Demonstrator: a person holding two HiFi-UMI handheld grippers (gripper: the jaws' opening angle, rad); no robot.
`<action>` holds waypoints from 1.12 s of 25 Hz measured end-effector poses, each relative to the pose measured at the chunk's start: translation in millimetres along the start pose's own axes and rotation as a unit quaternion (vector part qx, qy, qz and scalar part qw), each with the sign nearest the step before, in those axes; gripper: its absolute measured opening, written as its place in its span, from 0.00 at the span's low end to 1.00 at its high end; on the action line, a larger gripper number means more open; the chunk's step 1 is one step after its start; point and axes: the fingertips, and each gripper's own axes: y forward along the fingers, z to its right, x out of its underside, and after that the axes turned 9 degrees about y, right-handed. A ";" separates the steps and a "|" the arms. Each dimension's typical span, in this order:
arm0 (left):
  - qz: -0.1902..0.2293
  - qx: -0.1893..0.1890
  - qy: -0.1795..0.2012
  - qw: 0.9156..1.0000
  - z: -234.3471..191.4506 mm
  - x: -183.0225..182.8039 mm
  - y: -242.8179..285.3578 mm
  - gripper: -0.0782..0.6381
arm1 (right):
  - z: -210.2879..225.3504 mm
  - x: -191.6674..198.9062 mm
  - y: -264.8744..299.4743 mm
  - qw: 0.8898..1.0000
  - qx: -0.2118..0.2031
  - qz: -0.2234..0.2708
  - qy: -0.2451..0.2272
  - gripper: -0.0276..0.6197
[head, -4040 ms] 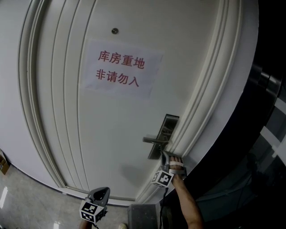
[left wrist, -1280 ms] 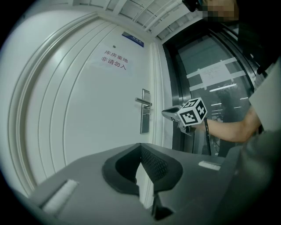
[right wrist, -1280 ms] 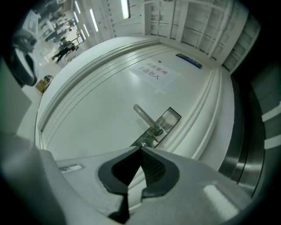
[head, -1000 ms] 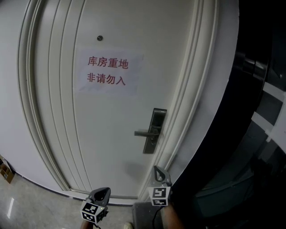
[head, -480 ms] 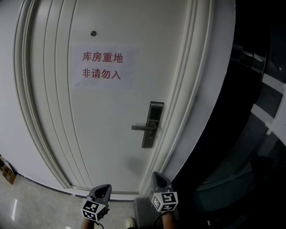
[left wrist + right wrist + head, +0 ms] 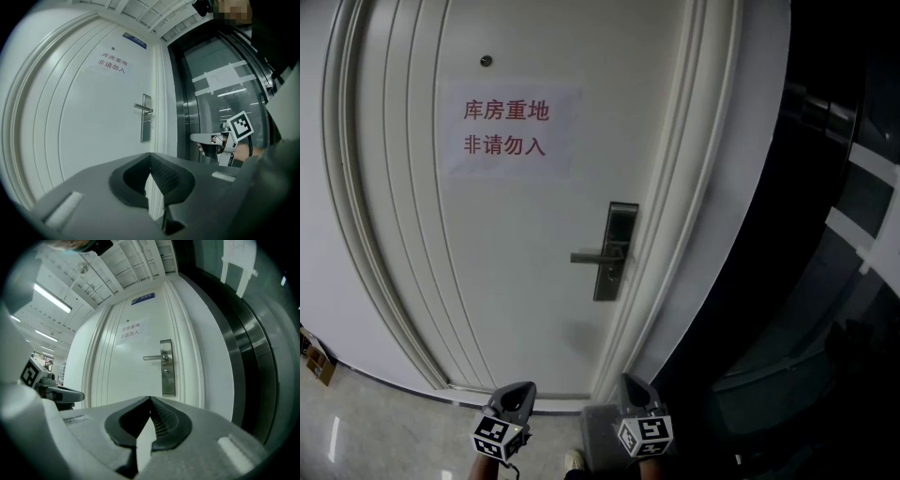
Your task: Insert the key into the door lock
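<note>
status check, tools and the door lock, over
Left tool and right tool shut, no key seen in either. Both low, short of the door. Lock unobstructed, key not made out there.

The head view is looking down at the door (image 6: 534,309) from well back. Both gripper views are facing its handle (image 6: 142,108).

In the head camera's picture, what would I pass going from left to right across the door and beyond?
Ribbed door edging → paper notice with red characters → lock plate → white door frame → dark glass wall.
</note>
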 end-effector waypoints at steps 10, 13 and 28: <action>0.000 0.006 0.000 1.000 4.0 -0.4 2.2 0.11 | -1.4 25.5 -21.8 1.000 0.004 -0.021 -0.008 0.05; 0.000 0.008 0.001 1.000 5.8 0.3 3.0 0.11 | -2.7 33.4 -24.2 1.000 0.003 -0.029 -0.009 0.05; -0.002 0.008 0.005 1.000 13.0 -2.4 3.7 0.11 | 2.7 29.6 -29.0 1.000 0.004 -0.026 -0.008 0.05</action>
